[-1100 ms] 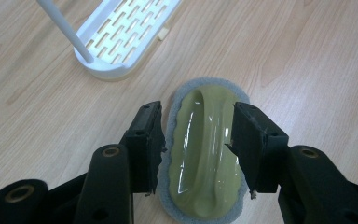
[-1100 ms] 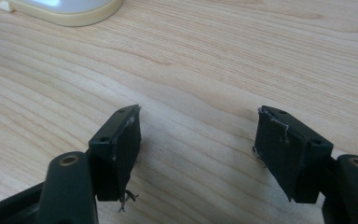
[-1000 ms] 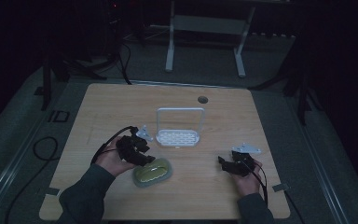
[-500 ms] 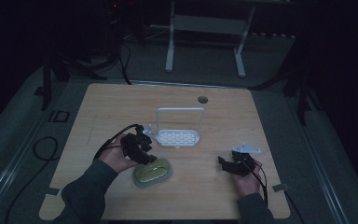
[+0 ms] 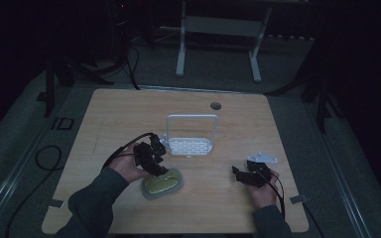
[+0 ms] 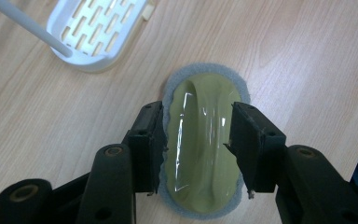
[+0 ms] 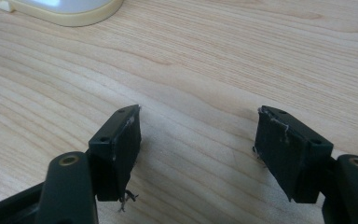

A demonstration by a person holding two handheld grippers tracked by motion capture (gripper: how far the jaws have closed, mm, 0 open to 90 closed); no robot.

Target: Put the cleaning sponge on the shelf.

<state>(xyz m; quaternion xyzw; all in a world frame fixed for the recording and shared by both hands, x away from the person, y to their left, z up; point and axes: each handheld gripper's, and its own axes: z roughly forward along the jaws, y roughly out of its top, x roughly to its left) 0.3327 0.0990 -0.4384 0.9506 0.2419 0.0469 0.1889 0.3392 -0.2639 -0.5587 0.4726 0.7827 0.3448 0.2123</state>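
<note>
A yellow-green scrubber (image 5: 162,183) with a glossy arched grip and a grey felt rim lies flat on the wooden table (image 5: 119,114). In the left gripper view the same scrubber (image 6: 200,186) sits between my left gripper's jaws. The left gripper (image 6: 196,112) is open, one jaw along each long side of the scrubber, and I cannot tell whether the jaws touch it. In the high view the left gripper (image 5: 158,166) hovers at the scrubber's upper left edge. My right gripper (image 5: 238,173) rests at the table's right, open and holding nothing; in the right gripper view this gripper (image 7: 198,116) is over bare wood.
A white slotted rack (image 5: 189,146) with a tall hoop handle stands just beyond the scrubber, and its corner (image 6: 95,32) shows in the left gripper view. A pale rounded edge (image 7: 60,11) lies far ahead of the right gripper. A cable hole (image 5: 215,105) is at the back.
The left gripper has edged a little to the right, closer over the scrubber. The right gripper, scrubber and rack have stayed put.
</note>
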